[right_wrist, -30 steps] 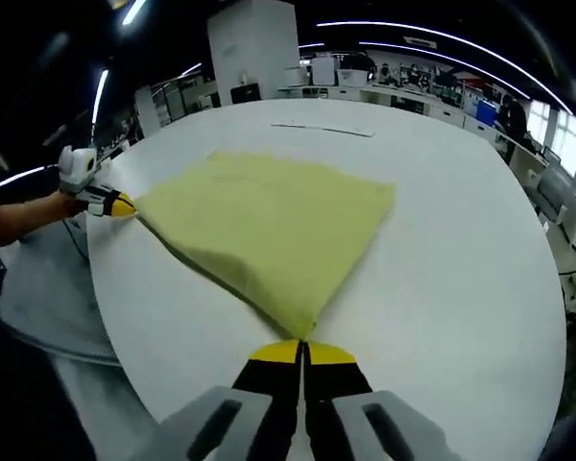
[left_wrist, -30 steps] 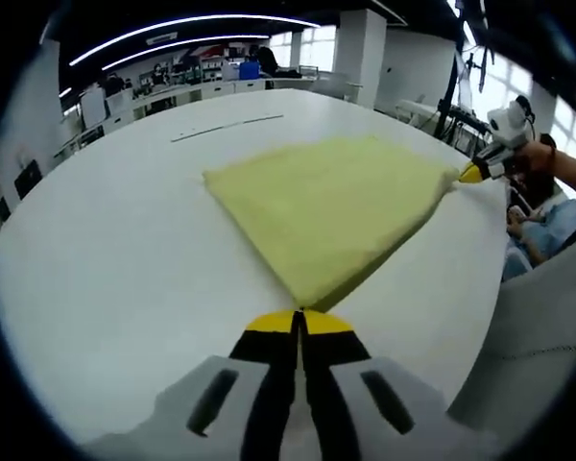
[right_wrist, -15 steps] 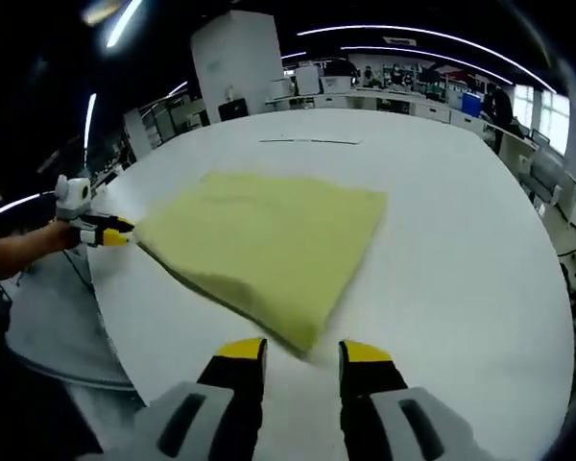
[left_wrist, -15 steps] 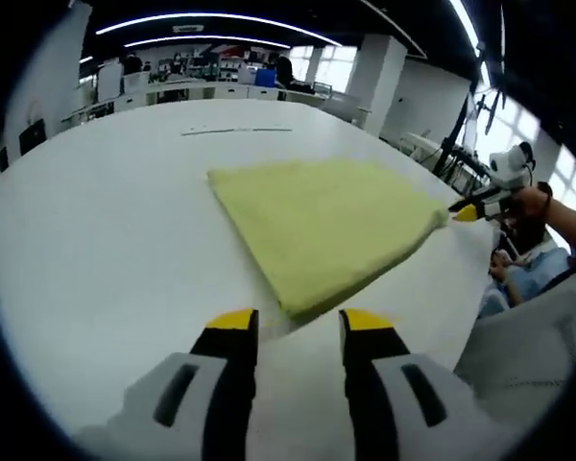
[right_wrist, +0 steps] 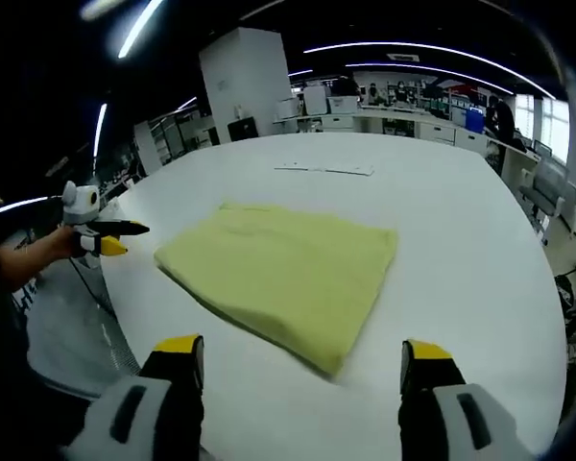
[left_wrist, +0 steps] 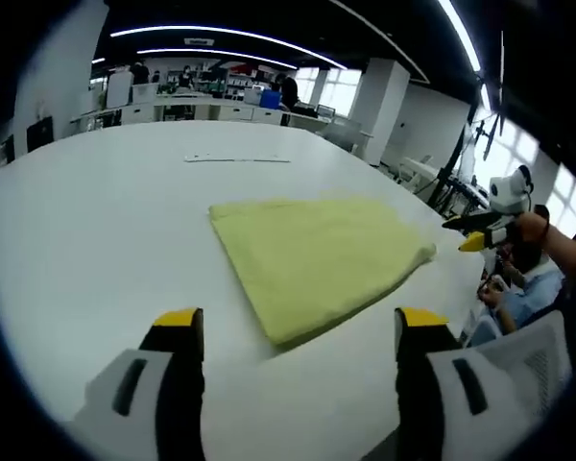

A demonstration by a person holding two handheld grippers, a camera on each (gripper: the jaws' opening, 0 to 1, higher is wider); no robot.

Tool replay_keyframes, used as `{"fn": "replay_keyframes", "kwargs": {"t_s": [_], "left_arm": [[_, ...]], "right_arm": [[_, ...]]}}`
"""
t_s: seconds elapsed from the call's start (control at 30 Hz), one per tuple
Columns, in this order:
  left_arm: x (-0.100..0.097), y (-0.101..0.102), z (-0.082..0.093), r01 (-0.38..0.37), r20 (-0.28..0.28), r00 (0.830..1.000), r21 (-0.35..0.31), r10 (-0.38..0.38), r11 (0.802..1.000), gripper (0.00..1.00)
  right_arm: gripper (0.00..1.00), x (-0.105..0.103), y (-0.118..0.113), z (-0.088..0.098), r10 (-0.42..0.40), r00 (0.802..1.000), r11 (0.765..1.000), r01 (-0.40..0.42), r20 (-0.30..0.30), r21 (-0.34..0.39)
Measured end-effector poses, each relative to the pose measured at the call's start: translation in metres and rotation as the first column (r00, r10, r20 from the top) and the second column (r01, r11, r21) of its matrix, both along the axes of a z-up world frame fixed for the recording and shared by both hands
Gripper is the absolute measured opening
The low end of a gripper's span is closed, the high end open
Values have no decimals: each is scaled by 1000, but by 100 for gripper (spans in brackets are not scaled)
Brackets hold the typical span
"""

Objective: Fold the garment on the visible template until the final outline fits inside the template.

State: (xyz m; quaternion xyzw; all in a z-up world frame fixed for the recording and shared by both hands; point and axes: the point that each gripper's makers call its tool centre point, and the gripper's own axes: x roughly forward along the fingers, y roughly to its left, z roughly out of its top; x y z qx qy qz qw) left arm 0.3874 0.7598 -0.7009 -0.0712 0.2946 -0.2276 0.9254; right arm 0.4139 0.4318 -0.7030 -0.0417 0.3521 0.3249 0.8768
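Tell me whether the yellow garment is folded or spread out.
Folded. The yellow garment lies flat on the white table as a compact four-sided shape, its near edge thick and layered. Both tools are open, clear of it.

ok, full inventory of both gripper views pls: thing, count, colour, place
garment: 1, pale yellow, folded flat near the table's middle, free of both grippers
table: 1, white, large, carries the garment
thin strip or marking: 1, pale with a dark edge, on the table beyond the garment; too small to tell what it is
mesh seat or panel: 1, grey, beside the table edge in the right gripper view
background room: desks, a white pillar, ceiling light strips, far off
left gripper: 1, grey with yellow tips, jaws wide open, short of the garment's near corner
right gripper: 1, same colours, jaws wide open, short of the garment's near corner
person's hand: holds the left gripper, seen in the right gripper view
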Motion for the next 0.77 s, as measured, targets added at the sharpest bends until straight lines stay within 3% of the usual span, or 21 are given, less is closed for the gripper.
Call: {"fn": "replay_keyframes", "kwargs": {"t_s": [0.17, 0.27, 0.37, 0.47, 0.6, 0.77], "left_arm": [[-7, 2, 11, -29, 3, 1000, 15, 29, 999, 95], [-15, 3, 11, -37, -11, 999, 40, 38, 998, 96], [-20, 2, 15, -71, -8, 997, 1, 71, 997, 99], [-26, 0, 18, -68, -7, 998, 6, 68, 998, 99], [-33, -1, 22, -42, 0, 999, 62, 42, 997, 99], [-33, -1, 31, -60, 20, 998, 41, 59, 997, 99]], "right_arm": [[94, -3, 1, 16, -15, 1000, 1000, 14, 18, 17], [95, -6, 2, 26, -4, 999, 1000, 3, 36, 19], [100, -10, 5, 33, 5, 999, 1000, -6, 48, 25], [100, -14, 6, 35, 20, 999, 1000, -21, 46, 15], [100, -15, 6, 34, 17, 999, 1000, -17, 45, 7], [100, -18, 7, 35, 15, 999, 1000, -15, 44, 7]]}}
